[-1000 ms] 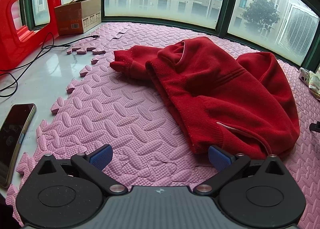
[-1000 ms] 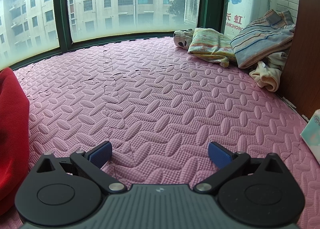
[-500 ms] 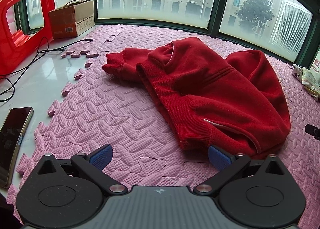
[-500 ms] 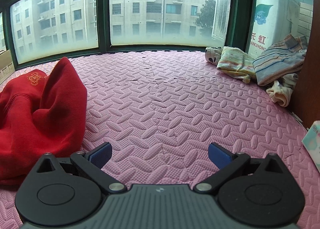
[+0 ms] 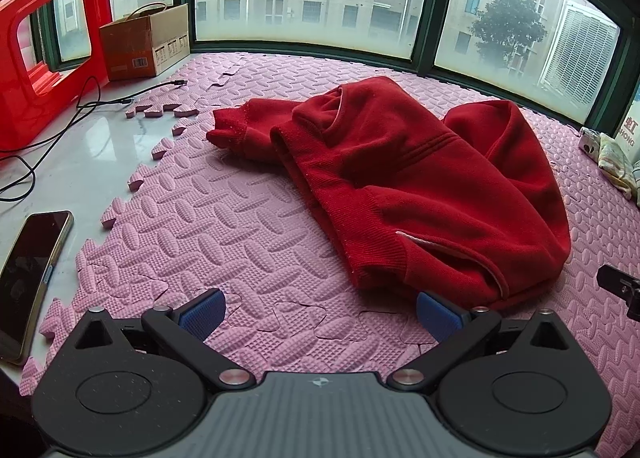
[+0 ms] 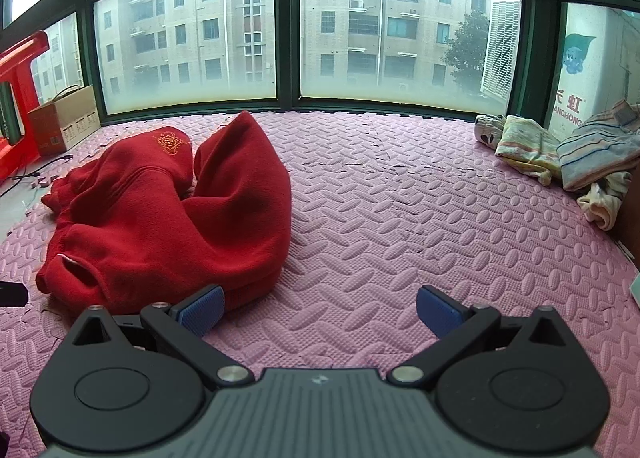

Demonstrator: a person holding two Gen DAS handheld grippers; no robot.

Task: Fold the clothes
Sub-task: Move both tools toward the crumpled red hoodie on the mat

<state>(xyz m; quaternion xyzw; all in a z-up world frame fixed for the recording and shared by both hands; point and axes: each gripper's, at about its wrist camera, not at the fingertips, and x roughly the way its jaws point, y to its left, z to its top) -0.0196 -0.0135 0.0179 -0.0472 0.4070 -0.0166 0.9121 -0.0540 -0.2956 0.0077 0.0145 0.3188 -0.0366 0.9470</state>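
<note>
One red sweater [image 5: 420, 178] lies crumpled on a pink foam mat [image 5: 224, 226], between two hand-held grippers, the left gripper [image 5: 318, 308] and the right gripper [image 6: 319, 306], each with two blue-padded fingers spread wide. Also counted: one phone [image 5: 32, 270], one cardboard box [image 5: 146, 42], one red plastic stool [image 5: 44, 38], and one heap of pale, striped laundry [image 6: 568, 154].

Right gripper [image 6: 319, 311] has swung left: red sweater [image 6: 168, 218] now fills left half of its view, near left fingertip. Left gripper [image 5: 319, 312] shifted slightly, sweater more centred.
</note>
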